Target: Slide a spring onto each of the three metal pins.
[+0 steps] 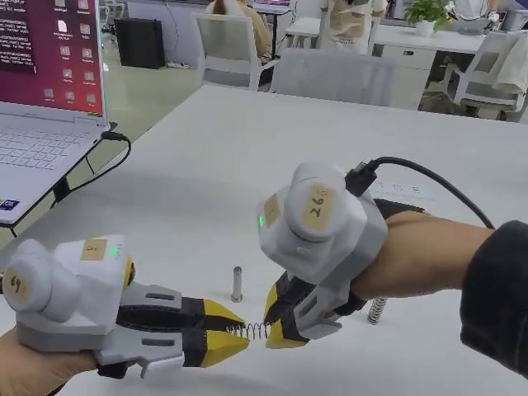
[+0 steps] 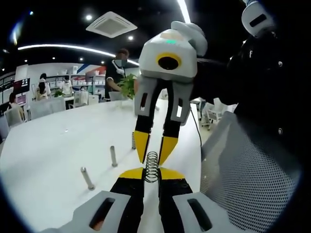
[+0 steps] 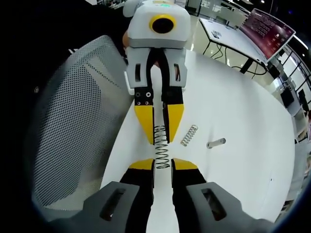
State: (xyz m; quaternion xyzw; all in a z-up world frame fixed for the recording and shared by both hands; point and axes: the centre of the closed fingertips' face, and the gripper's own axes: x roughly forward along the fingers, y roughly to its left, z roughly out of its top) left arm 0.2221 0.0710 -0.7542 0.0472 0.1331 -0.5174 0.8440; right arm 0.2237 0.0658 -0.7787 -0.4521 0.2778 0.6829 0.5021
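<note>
While claws (image 1: 245,332) (image 1: 272,322) pinch one spring (image 1: 257,332), three pins (image 2: 87,178) (image 2: 113,156) (image 2: 133,141)

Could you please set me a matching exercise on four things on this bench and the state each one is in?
Things:
1. gripped spring
2. loose spring
3. metal pin
4. laptop

States:
A. standing upright, bare
B. open, screen lit
C. lying flat on the table
D. held at its ends by the left tool and the right tool

Pairs: 1-D; 2-C; 3-A; 4-B
</note>
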